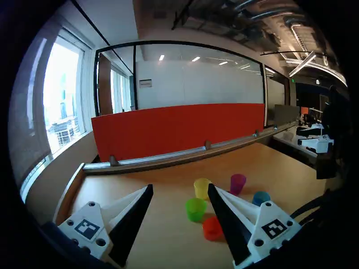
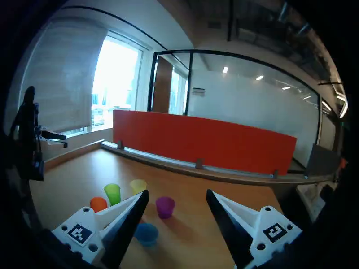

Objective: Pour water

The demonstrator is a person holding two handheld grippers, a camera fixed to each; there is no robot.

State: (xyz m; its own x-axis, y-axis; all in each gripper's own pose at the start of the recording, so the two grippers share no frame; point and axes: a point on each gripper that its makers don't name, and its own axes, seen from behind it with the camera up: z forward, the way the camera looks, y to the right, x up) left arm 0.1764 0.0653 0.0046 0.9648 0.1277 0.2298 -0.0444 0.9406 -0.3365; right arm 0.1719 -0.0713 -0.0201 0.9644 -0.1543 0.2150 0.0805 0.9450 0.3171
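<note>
In the left gripper view the left gripper (image 1: 180,185) hangs wide open and empty over the table (image 1: 278,166). The green cup (image 1: 195,209) is between the jaws, the yellow cup (image 1: 202,187) at the right tip, the orange cup (image 1: 212,227) by the right finger, and the blue cup (image 1: 260,197) and purple cup (image 1: 238,183) beyond it. In the right gripper view the right gripper (image 2: 177,192) gapes empty, with the purple cup between the jaws and the others at or beyond its left finger.

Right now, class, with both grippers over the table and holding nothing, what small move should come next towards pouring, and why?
Probably lower the left gripper toward the green cup and centre it between the jaws. Both this and the right gripper are open and empty, the green cup stands upright just ahead of its gap, and pouring needs a cup in hand first.
</note>
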